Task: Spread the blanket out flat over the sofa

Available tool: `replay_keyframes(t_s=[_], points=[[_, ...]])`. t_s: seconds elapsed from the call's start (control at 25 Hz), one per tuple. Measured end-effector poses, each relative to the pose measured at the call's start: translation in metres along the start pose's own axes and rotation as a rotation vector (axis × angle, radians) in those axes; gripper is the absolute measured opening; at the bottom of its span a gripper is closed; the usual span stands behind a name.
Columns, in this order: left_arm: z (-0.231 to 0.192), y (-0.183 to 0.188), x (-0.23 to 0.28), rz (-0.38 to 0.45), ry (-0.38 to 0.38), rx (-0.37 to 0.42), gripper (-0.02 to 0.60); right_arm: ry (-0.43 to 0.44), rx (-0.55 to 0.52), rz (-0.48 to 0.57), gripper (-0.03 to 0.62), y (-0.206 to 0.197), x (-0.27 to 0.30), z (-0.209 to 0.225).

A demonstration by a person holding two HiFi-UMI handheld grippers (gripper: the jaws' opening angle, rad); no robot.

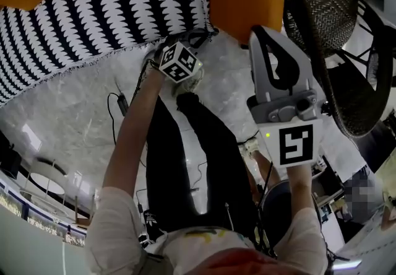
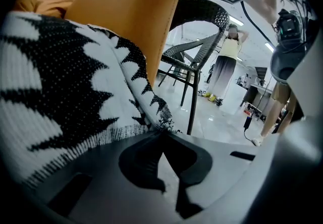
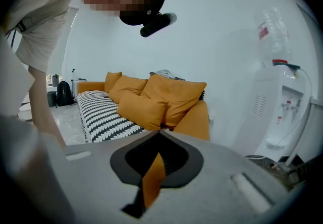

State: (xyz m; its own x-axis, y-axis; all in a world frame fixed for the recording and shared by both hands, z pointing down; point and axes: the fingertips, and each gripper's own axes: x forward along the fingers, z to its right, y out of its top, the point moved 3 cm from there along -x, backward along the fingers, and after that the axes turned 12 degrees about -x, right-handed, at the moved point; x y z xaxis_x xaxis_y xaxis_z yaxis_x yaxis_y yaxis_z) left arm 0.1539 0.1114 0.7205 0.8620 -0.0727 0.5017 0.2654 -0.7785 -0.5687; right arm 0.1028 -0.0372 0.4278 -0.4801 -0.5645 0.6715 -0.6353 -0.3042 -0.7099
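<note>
While the left gripper (image 2: 161, 131) had its jaws clamped on a corner of the blanket (image 2: 65, 92) — draped over the sofa (image 2: 131, 11) — the right gripper (image 3: 159, 133) had jaws closed, empty, well apart from it.

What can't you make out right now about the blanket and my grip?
- Far end of the blanket: cut off by the head view's left edge.
- Bite of the left tongs: shut at the blanket's fringe in the left gripper view, but their own body hides how much cloth is pinched.
- Blanket's back edge: hidden behind the cushions in the right gripper view.
</note>
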Motion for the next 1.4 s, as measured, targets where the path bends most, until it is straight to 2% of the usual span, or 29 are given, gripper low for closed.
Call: replay_keyframes(t_s=[0.28,0.36,0.52,0.64,0.68,0.76,0.84,0.96,1.12,1.24,1.4], points=[[0.0,0.0,0.012,-0.054,0.019,0.024,0.017,0.001,0.009,-0.018,0.003,-0.004,0.004,0.004],[0.003,-0.001,0.015,-0.079,0.008,-0.001,0.017,0.008,0.023,-0.021,0.003,-0.006,0.001,0.006],[0.009,0.004,0.018,-0.103,-0.005,-0.132,0.018,0.017,0.023,-0.021,0.003,-0.005,-0.003,0.005],[0.026,0.008,0.005,-0.114,-0.013,-0.094,0.02,0.006,0.025,-0.021,0.003,0.011,-0.014,0.0],[0.033,0.011,-0.006,-0.116,-0.024,-0.075,0.029,-0.002,0.024,-0.02,0.003,0.024,-0.022,-0.004],[0.048,0.019,-0.037,-0.11,-0.05,-0.05,0.133,-0.017,0.016,-0.013,0.003,0.059,-0.038,-0.019],[0.051,0.015,-0.061,-0.101,-0.049,-0.048,0.193,-0.018,0.01,0.004,0.003,0.08,-0.045,-0.037],[0.041,-0.001,-0.06,-0.102,-0.024,-0.107,0.217,0.002,0.02,0.03,0.003,0.066,-0.032,-0.043],[0.045,0.01,-0.04,-0.125,-0.035,-0.165,0.218,-0.013,0.054,0.023,0.003,0.047,-0.033,-0.004],[0.048,0.041,-0.059,-0.085,-0.024,-0.179,0.218,-0.038,0.048,0.044,0.003,0.073,-0.035,0.013],[0.039,0.1,-0.11,0.056,0.031,-0.25,0.205,-0.085,0.035,0.113,0.003,0.121,-0.041,0.027]])
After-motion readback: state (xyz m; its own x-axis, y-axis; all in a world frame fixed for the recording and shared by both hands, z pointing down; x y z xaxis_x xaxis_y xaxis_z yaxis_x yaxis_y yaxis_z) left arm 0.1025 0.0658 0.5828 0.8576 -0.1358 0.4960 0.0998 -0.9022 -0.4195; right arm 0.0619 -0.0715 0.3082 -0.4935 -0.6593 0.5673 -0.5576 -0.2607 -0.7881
